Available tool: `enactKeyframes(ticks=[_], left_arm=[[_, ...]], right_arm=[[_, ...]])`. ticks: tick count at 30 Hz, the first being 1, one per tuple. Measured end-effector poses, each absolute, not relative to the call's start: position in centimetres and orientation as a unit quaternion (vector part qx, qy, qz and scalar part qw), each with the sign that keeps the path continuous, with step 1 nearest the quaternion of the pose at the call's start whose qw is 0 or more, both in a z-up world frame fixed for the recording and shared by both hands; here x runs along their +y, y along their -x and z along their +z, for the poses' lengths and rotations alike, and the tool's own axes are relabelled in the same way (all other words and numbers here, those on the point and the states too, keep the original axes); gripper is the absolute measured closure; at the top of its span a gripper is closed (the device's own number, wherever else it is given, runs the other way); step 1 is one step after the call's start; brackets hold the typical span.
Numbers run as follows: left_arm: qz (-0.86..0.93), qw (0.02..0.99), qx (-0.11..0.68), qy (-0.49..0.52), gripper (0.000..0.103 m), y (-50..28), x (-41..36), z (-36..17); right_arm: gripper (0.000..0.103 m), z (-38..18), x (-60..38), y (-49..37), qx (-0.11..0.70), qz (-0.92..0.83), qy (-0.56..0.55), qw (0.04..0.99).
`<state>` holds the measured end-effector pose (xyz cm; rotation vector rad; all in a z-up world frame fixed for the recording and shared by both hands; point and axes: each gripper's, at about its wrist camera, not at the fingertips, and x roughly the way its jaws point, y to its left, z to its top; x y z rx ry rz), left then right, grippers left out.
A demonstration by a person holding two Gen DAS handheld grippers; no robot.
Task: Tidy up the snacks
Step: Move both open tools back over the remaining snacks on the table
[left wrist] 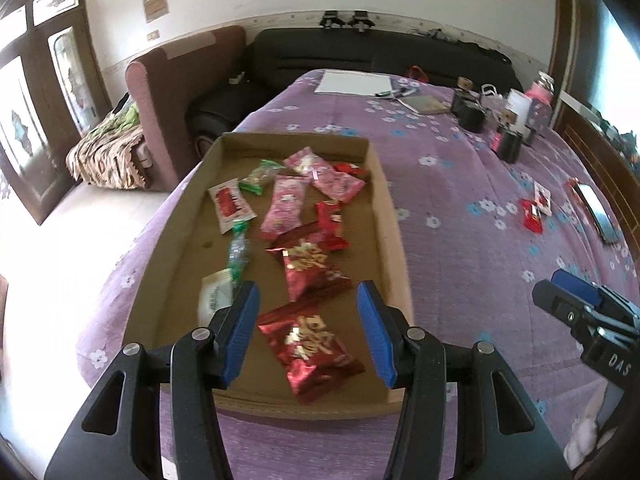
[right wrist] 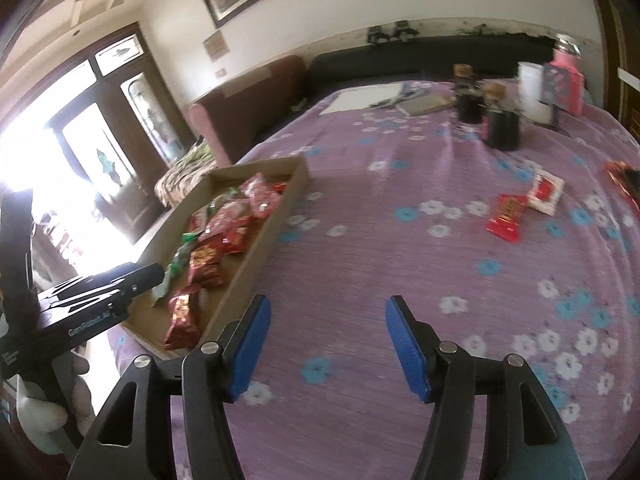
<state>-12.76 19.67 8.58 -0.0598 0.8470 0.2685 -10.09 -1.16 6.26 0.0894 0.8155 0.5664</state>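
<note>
At frame edge, phone [left wrist: 598,210] cut off, blurred

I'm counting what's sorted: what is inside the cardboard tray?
The cardboard tray holds red foil packets, pink packets, green-wrapped sweets and white sachets. Anything beneath the overlapping packets is hidden.

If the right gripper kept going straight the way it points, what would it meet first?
Probably only the purple cloth: the right gripper has open, empty jaws aimed down at a bare flowered patch. The cardboard tray lies left of that line, the red packet right and farther off. Depth is uncertain.
</note>
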Motion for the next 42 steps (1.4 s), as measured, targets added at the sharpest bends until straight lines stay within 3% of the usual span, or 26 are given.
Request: enactKeyframes(ticks=[42], left_arm=[[0.094,0.89,0.446,-0.011,0.053,10.2,15.4,7.1]], right_arm=[[0.038,3.9,-14.0,6.1,0.433,0.148,-0.112,0.882]])
